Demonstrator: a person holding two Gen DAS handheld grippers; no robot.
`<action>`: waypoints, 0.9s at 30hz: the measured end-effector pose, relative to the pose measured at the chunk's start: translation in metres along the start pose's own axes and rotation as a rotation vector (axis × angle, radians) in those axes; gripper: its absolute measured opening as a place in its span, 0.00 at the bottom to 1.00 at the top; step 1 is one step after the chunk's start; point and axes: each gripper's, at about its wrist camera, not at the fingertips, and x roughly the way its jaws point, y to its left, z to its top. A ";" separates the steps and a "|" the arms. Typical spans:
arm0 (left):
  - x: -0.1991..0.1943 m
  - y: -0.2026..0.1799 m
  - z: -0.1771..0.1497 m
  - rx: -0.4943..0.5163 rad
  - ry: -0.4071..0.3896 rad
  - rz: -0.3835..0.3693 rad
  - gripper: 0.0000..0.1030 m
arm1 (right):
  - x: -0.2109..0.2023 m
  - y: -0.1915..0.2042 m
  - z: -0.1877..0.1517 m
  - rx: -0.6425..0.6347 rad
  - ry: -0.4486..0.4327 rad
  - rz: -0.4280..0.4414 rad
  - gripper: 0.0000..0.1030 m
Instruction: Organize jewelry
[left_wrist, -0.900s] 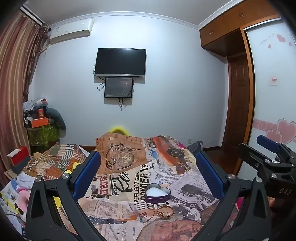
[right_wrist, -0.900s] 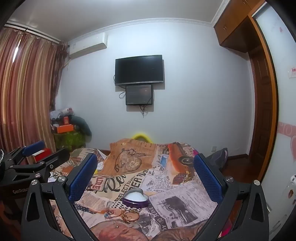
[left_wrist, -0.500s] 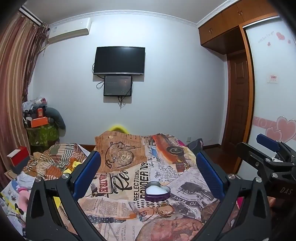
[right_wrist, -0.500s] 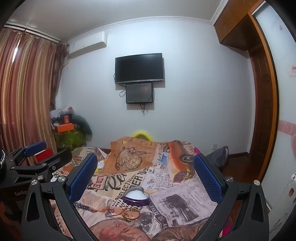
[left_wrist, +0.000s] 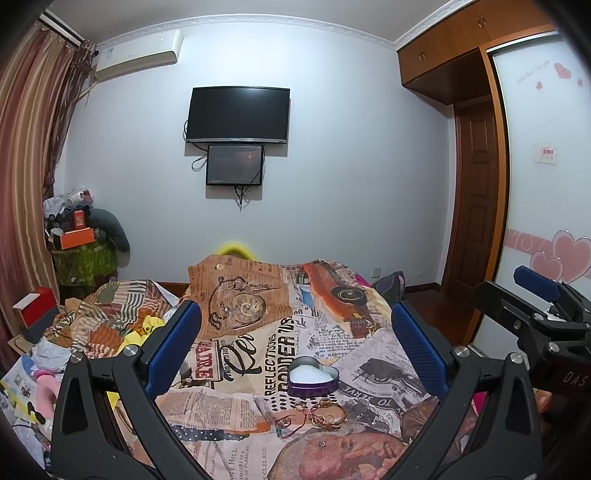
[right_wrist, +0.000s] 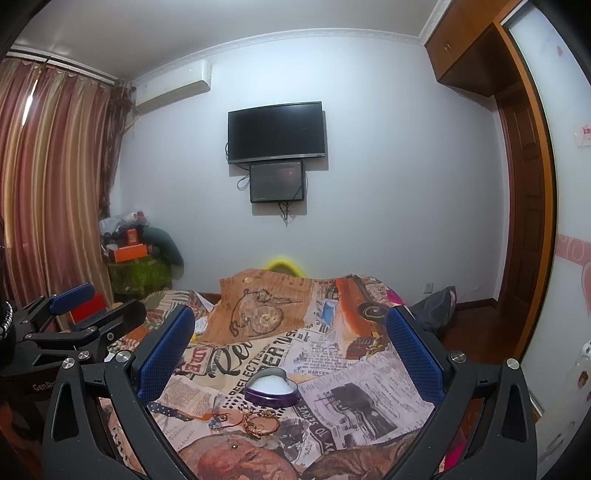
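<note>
Near bed's (left_wrist: 369, 354) front edge, by heart tin (left_wrist: 313, 376), gold bangles (left_wrist: 327, 415): light, thin, slippery; I'd pinch one rim. Left gripper (left_wrist: 295, 347) & right gripper (right_wrist: 291, 350) both spread wide, empty.

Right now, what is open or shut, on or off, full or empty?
Left gripper: open, holding nothing.
Right gripper: open, holding nothing.
Heart box: lid off, white inside, no jewelry in it.
Bracelets: loose on the cloth beside the box.
TV: off.
Door: shut.
</note>
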 end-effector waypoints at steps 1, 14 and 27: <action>0.000 0.000 0.000 -0.001 0.001 -0.003 1.00 | 0.001 -0.001 0.000 0.001 0.001 0.000 1.00; 0.002 0.002 -0.001 -0.002 0.011 0.000 1.00 | 0.002 -0.002 0.001 0.002 0.007 0.001 1.00; 0.002 0.002 0.000 -0.005 0.014 0.002 1.00 | 0.002 -0.003 0.001 0.004 0.008 0.001 1.00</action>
